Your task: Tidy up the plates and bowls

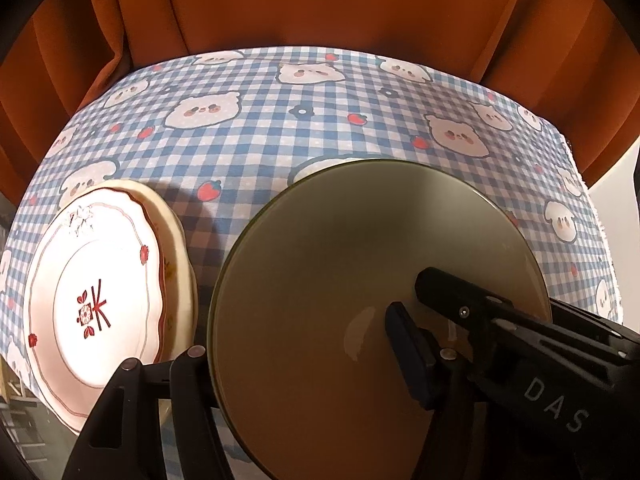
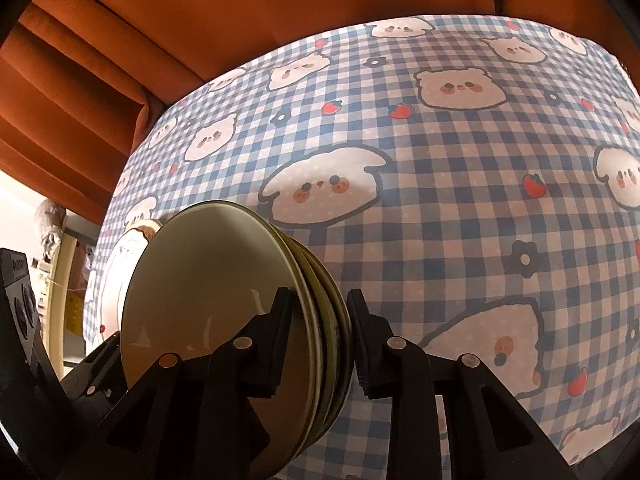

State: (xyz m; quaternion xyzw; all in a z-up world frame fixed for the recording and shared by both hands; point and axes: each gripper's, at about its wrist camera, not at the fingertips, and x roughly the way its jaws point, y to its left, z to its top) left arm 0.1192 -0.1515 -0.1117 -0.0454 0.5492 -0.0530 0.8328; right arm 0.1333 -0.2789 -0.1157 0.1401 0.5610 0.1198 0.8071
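A stack of several olive-green plates (image 1: pixel 340 240) (image 2: pixel 208 280) sits at a tilt over the checked tablecloth (image 1: pixel 280 120). My left gripper (image 1: pixel 296 330) holds the stack's near-left rim: one pad lies on the top plate's face, and the other finger reaches behind the rim, its pad hidden. My right gripper (image 2: pixel 320 304) clamps the stack's right rim, with one pad on the top face and the other against the outermost plate's edge. In the left wrist view, one of its fingers (image 1: pixel 440 288) lies on the plate. A white plate with red flowers (image 1: pixel 96 300) (image 2: pixel 120 264) rests on a cream plate (image 1: pixel 180 272) just left of the stack.
An orange curtain (image 1: pixel 320 0) (image 2: pixel 120 40) hangs behind the table's far edge. Bare tablecloth (image 2: pixel 440 200) stretches beyond and to the right of the stack. The table's left edge runs close to the floral plates, with shelving (image 2: pixel 60 264) past it.
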